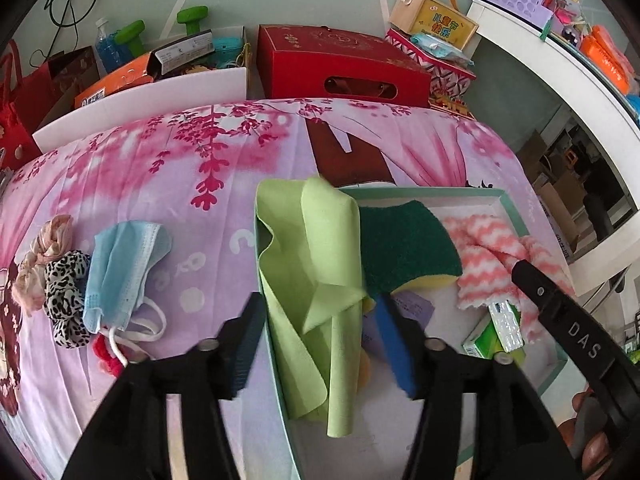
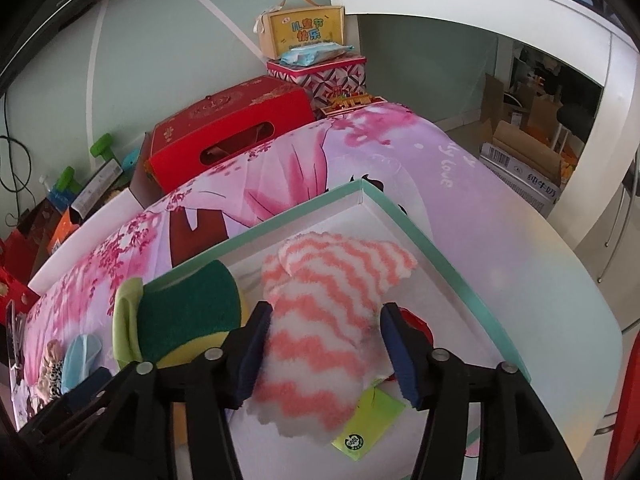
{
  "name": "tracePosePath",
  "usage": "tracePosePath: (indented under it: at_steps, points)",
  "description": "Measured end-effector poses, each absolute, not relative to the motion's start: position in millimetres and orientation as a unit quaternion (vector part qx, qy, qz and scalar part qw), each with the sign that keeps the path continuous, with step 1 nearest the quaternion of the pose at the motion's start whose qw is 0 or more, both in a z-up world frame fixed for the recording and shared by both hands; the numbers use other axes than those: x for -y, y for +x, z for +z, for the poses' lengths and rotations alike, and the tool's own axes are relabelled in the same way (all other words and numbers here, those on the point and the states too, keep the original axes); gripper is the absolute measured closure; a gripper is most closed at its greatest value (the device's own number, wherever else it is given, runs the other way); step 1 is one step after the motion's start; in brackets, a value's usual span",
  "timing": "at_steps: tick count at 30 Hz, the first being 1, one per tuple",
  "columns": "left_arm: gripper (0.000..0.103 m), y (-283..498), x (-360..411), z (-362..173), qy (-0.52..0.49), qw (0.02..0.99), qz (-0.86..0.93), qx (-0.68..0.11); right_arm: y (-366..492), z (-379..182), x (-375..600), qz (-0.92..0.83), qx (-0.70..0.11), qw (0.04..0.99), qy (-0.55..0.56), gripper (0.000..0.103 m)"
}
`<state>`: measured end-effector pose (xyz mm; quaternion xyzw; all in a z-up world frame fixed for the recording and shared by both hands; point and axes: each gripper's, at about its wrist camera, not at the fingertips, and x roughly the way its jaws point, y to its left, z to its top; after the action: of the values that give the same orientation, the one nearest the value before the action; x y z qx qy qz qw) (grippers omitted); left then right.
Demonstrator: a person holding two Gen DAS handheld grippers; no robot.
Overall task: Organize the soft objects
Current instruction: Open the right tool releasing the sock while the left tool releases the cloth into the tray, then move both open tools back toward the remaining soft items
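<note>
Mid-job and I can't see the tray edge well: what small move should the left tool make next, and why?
Probably close the left tool on the green cloth and lift it inward. Its jaws stand open on either side of the cloth, which drapes over the tray's rim instead of lying inside with the sponge and striped towel.

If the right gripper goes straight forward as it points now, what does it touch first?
Most likely the pink-and-white striped cloth: it lies directly between the open jaws of the right gripper, inside the box. Depth is hard to judge.
</note>
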<state>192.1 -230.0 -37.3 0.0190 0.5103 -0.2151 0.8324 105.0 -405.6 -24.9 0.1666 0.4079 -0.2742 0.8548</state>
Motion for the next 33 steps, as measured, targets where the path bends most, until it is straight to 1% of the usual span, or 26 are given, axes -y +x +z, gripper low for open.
tracePosePath:
  at_steps: [2,4,7,9,10,12,17,19,20,33]
  points:
    - [0.037,191,228,-34,0.017,0.833,-0.214,-0.511,105,-25,404,-0.273,-0.411,0.854,0.164,0.037]
    - [0.030,192,227,-32,0.022,0.834,-0.206,-0.512,105,-26,404,-0.272,-0.414,0.853,0.163,0.035]
    - [0.029,192,222,-29,0.027,0.839,-0.188,-0.509,105,-27,403,-0.271,-0.419,0.852,0.159,0.031]
    - [0.028,193,217,-28,0.023,0.841,-0.181,-0.509,105,-27,401,-0.271,-0.421,0.851,0.157,0.027]
    - [0.025,194,215,-28,0.021,0.842,-0.177,-0.509,105,-27,401,-0.270,-0.421,0.852,0.156,0.025]
    - [0.017,195,209,-27,0.019,0.845,-0.165,-0.508,105,-26,401,-0.270,-0.421,0.852,0.156,0.019]
    - [0.016,197,201,-26,0.015,0.850,-0.150,-0.505,106,-27,398,-0.266,-0.423,0.853,0.152,0.012]
    - [0.007,198,199,-26,0.016,0.852,-0.143,-0.504,106,-28,397,-0.264,-0.424,0.853,0.150,0.005]
    - [0.006,198,198,-26,0.016,0.852,-0.138,-0.504,106,-28,396,-0.265,-0.423,0.853,0.150,0.000]
    - [0.005,199,188,-30,0.020,0.859,-0.101,-0.502,106,-27,394,-0.268,-0.417,0.856,0.144,0.000]
